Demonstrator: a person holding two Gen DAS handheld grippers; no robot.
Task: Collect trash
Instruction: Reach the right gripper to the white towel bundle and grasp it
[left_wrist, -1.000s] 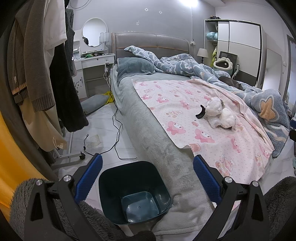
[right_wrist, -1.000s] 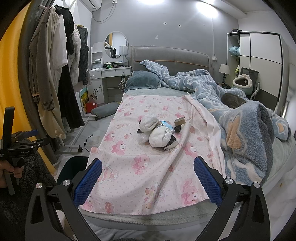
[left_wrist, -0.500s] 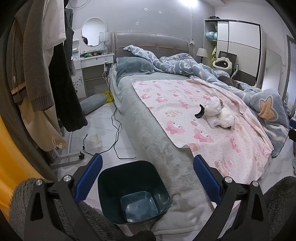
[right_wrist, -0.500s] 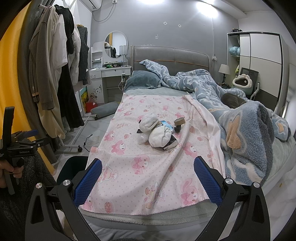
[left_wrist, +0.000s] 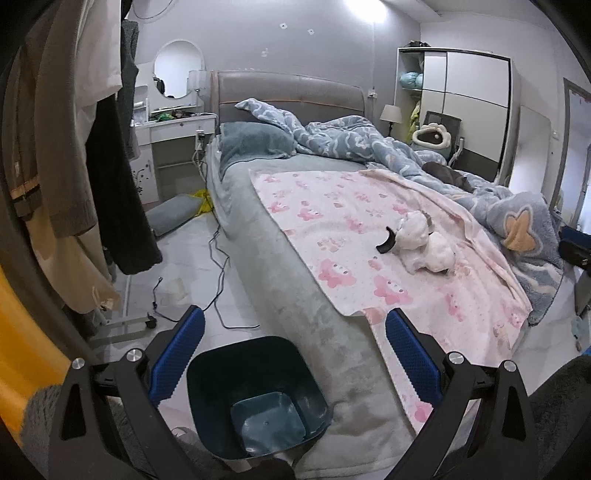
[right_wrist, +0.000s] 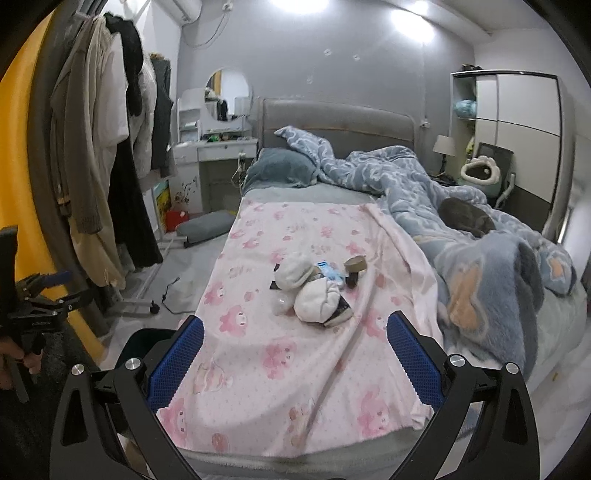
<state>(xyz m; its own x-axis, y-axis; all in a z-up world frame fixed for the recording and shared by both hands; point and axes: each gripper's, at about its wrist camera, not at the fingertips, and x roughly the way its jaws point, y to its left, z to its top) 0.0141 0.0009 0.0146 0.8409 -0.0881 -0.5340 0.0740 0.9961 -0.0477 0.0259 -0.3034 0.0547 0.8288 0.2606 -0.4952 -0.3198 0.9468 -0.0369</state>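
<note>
A small heap of trash lies on the pink sheet in the middle of the bed: two white crumpled wads, a blue wrapper, a brown tape roll and dark scraps. It shows in the left wrist view too. A dark teal bin stands on the floor by the bed's near corner, just below my left gripper, which is open and empty. My right gripper is open and empty, over the foot of the bed, short of the heap.
Blue duvet is bunched on the bed's right side with a dark cat-like shape on it. A clothes rack stands left. Cables trail on the floor. A dressing table and wardrobe stand at the back.
Both views have barely shifted; the left wrist view has drifted a little. Both grippers stay open and empty.
</note>
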